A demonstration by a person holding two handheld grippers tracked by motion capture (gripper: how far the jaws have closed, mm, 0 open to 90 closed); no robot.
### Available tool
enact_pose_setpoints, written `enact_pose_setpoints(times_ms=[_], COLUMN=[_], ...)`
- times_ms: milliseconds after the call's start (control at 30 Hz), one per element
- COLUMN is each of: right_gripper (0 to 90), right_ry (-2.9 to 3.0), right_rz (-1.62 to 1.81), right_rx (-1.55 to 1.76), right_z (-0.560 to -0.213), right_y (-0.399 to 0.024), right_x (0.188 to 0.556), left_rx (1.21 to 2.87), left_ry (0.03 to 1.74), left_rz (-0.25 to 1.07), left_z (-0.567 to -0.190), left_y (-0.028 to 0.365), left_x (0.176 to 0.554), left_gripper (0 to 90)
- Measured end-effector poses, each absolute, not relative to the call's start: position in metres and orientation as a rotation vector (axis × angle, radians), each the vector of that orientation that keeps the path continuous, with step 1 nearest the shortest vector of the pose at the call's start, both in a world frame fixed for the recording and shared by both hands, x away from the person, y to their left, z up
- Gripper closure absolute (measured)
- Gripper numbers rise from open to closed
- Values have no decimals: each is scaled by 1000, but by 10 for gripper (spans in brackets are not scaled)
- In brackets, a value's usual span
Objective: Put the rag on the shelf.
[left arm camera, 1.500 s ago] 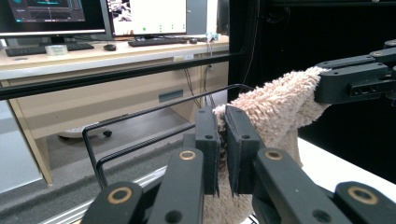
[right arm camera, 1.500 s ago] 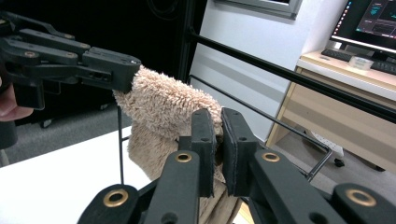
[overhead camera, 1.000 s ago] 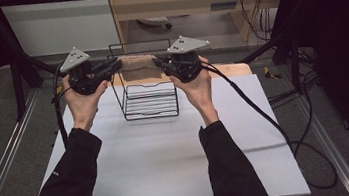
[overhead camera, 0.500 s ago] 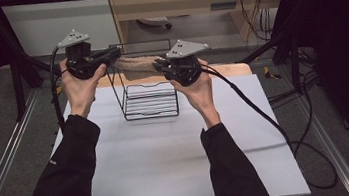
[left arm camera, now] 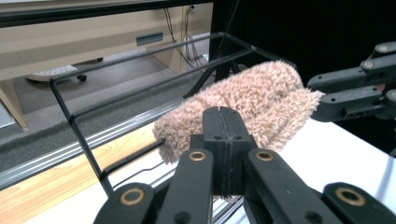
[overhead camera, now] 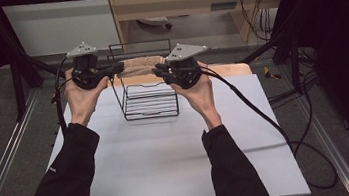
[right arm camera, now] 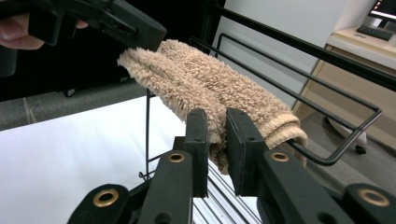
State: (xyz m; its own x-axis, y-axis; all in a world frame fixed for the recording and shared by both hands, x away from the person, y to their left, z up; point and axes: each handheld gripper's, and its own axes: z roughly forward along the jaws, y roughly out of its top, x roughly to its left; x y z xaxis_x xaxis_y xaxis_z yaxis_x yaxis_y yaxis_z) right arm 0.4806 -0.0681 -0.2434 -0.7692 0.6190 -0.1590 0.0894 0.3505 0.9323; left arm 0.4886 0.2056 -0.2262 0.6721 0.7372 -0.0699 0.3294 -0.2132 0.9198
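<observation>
Towel point(overhead camera: 141, 66), tan and fluffy, hangs stretched between the two grippers above the black wire rack point(overhead camera: 148, 100), which stands toward twelve o'clock on the white table point(overhead camera: 170, 159). I judge it is held taut and level so that it can be laid over the rack's top rail.

At about ten o'clock of the rack, the left gripper point(overhead camera: 117, 67) points toward three o'clock; its jaws have just been closing and are now pressed together on the towel's edge point(left arm camera: 224, 140). Opposite it, at about two o'clock, the right gripper point(overhead camera: 160, 70) points back toward nine; its jaws have just been opening a little, yet they pinch a fold of the towel point(right arm camera: 217, 135). Both forearms reach forward, wrists raised, palms turned inward.
</observation>
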Motion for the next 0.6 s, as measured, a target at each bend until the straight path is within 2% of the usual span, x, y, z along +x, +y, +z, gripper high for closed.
enact_pose_setpoints(times_ms=[167, 267, 333, 500, 600], right_gripper=[704, 694, 722, 862, 889], right_ry=[2132, 2123, 2126, 2159, 2170], right_rz=[1439, 1471, 1484, 1468, 1454], right_rx=[634, 645, 663, 719, 776], right_z=[-244, -242, -241, -248, -257], right_y=[-69, -72, -74, -72, -71], right_x=[479, 478, 479, 482, 486], left_rx=[1819, 1825, 1828, 1835, 1847], left_ry=[850, 843, 837, 816, 805], left_rz=[476, 482, 499, 501, 520], left_z=[-231, -233, -235, -243, -248], left_y=[207, 207, 207, 206, 205], left_x=[488, 487, 486, 482, 482], left_gripper=[900, 900, 899, 900, 899])
